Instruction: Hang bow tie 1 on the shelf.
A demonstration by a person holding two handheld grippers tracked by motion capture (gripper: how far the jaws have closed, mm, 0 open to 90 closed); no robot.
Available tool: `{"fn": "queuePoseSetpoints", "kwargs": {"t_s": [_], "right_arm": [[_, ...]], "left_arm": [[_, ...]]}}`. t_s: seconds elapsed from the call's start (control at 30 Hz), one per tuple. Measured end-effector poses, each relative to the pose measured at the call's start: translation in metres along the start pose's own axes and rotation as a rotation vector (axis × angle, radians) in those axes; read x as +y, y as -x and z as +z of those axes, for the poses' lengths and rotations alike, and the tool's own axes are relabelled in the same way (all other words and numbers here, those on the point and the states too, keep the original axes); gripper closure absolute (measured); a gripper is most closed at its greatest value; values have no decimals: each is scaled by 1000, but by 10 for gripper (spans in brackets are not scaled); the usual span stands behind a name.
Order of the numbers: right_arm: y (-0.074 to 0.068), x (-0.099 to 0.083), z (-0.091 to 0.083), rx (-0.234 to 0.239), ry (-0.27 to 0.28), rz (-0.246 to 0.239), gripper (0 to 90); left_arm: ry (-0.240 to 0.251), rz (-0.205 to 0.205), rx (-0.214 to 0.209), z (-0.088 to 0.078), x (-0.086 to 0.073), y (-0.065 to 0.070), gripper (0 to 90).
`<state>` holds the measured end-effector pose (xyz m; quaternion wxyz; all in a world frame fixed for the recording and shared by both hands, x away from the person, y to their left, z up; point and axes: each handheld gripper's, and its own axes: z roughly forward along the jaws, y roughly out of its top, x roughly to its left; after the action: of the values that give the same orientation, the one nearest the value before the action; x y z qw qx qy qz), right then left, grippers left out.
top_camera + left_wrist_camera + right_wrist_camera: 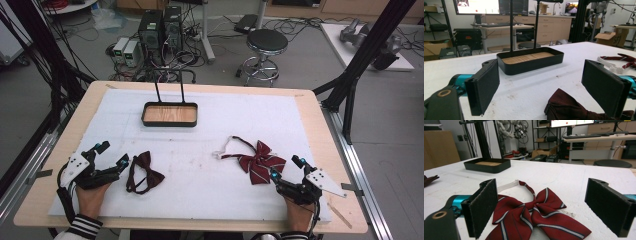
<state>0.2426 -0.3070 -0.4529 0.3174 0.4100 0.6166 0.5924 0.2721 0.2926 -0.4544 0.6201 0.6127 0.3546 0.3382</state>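
Both grippers rest at the near edge of the counter (310, 107), each with its fingers spread wide and nothing between the pads.

The left gripper (114, 154) points toward the dark maroon bow tie (143, 172), which lies flat on the white sheet just beside its fingertips. In the left gripper view the bow tie (571, 106) sits low between the two fingers (485, 86), nearer the right-hand one, and I cannot tell whether it touches that pad.

The right gripper (286, 168) faces the striped red bow tie (258, 162), whose white strap trails off toward the middle of the counter. In the right gripper view this bow tie (534, 216) spreads between the fingers (482, 206), close to the left-hand one and clear of the other.

The black tray (169, 114) stands well apart, farther back on the sheet.
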Motion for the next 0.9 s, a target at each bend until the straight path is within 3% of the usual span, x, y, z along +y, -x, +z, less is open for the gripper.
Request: {"fn": "queuePoseSetpoints", "kwargs": {"t_s": [0.57,0.8,0.9], "right_arm": [[1,1,1,21,-3,-7,104],[2,2,4,21,-41,7,104],[4,5,10,28,-97,47,104]], "left_arm": [[-3,-8,6,0,0,-1,152],[5,-4,13,0,0,0,152],[3,-4,12,0,0,0,152]]}}
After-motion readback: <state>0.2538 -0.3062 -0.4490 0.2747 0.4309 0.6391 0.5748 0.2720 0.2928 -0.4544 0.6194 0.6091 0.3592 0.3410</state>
